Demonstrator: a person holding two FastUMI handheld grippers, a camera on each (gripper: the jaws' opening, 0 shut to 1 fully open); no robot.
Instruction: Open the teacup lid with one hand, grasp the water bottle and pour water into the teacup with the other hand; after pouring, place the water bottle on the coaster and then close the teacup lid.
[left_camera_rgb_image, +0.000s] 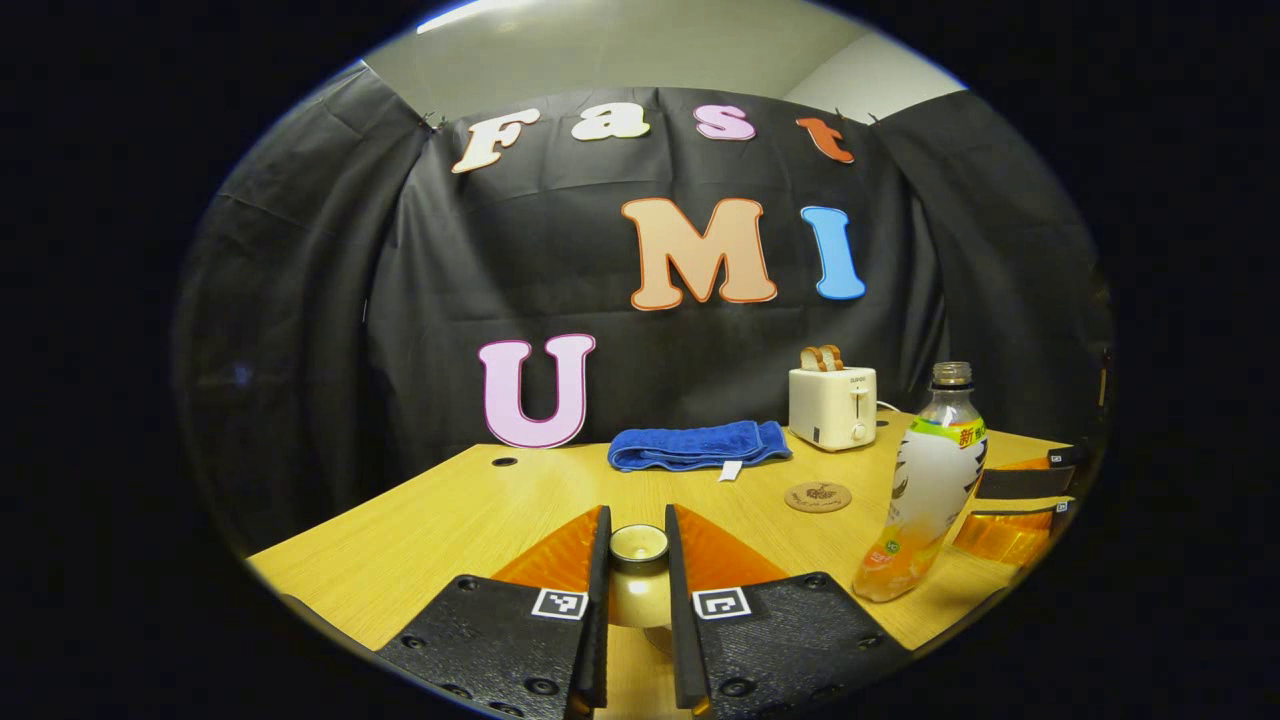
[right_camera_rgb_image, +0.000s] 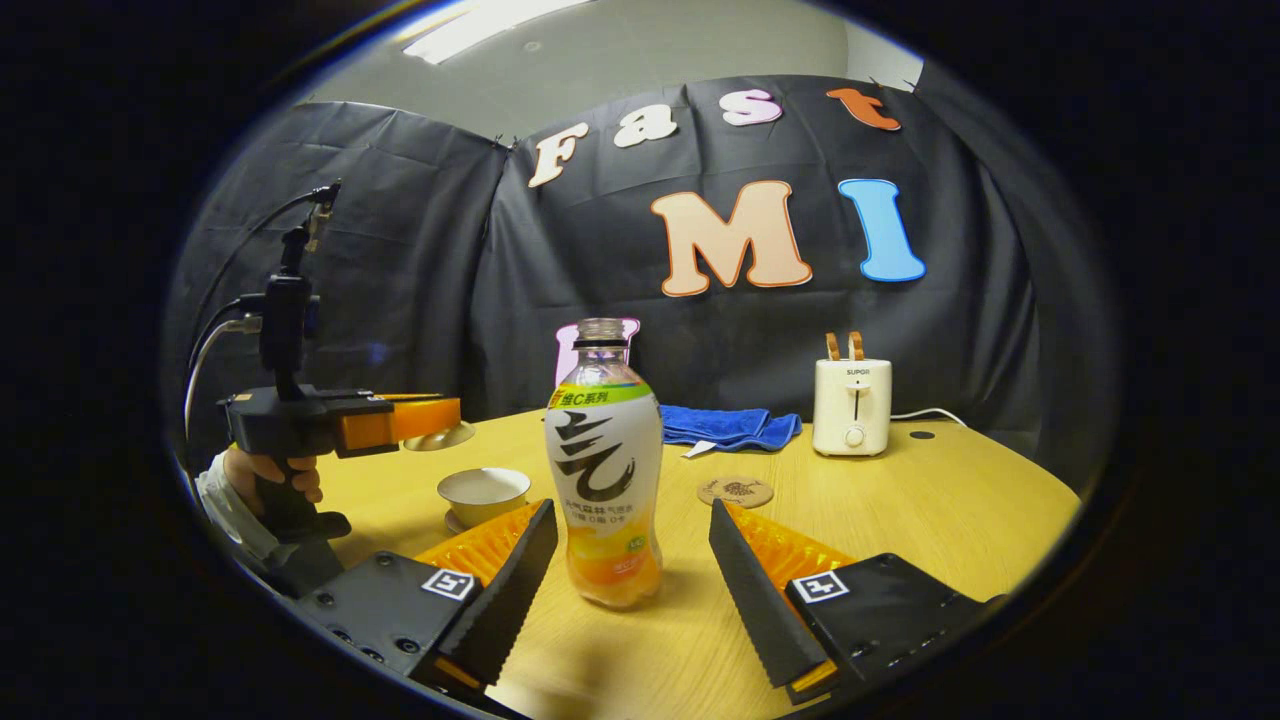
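Note:
In the left gripper view my left gripper (left_camera_rgb_image: 637, 522) is shut on the knob of the pale teacup lid (left_camera_rgb_image: 638, 590). The right gripper view shows that gripper (right_camera_rgb_image: 440, 418) holding the lid (right_camera_rgb_image: 447, 437) in the air, above and left of the open white teacup (right_camera_rgb_image: 484, 492) on its saucer. An uncapped bottle (right_camera_rgb_image: 604, 470) with orange drink in its lower part stands upright on the table. My right gripper (right_camera_rgb_image: 632, 522) is open, one finger on each side of the bottle, neither touching it. A round brown coaster (right_camera_rgb_image: 735, 491) lies behind and to the right of the bottle.
A folded blue towel (right_camera_rgb_image: 728, 425) and a white toaster (right_camera_rgb_image: 852, 405) with toast sit near the back wall. A hand (right_camera_rgb_image: 270, 470) grips the left gripper's handle. The wooden table (right_camera_rgb_image: 960, 500) has bare room at the right. Bottle (left_camera_rgb_image: 930, 500) and coaster (left_camera_rgb_image: 817, 496) lie right of the left gripper.

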